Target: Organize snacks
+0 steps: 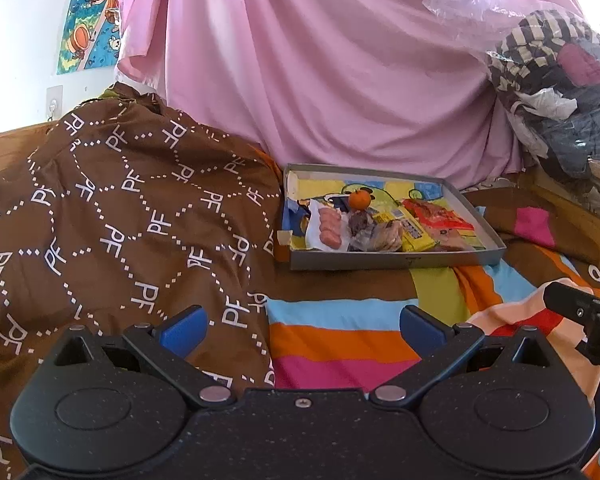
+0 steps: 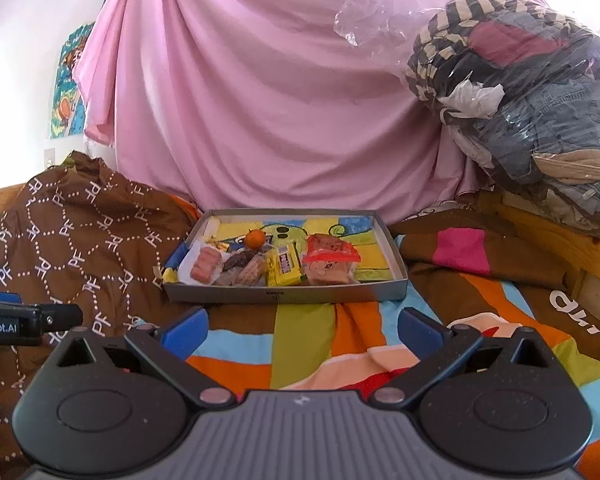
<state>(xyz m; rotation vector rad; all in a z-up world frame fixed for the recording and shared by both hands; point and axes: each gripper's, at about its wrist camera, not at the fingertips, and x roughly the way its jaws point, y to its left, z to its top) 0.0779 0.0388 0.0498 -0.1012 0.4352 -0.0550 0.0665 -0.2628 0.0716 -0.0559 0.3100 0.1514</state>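
A shallow grey cardboard box lid (image 1: 380, 261) (image 2: 284, 295) lies on the striped bed cover and holds several snacks. Inside are a small orange (image 1: 359, 199) (image 2: 255, 238), a pack of pink wafers (image 1: 329, 227) (image 2: 204, 265), a yellow packet (image 1: 410, 232) (image 2: 284, 271) and a red-topped packet (image 1: 436, 216) (image 2: 330, 256). My left gripper (image 1: 302, 330) hovers open over the bed cover, short of the box, with nothing between its fingers. My right gripper (image 2: 302, 332) is open too and empty, just in front of the box's near wall.
A brown patterned quilt (image 1: 112, 220) (image 2: 72, 240) is heaped to the left of the box. A pink sheet (image 1: 320, 72) (image 2: 268, 92) hangs behind. A plastic bag of clothes (image 1: 564, 92) (image 2: 532, 92) sits on a wooden ledge at the right. Striped bed cover (image 1: 340, 340) (image 2: 312, 340) lies in front.
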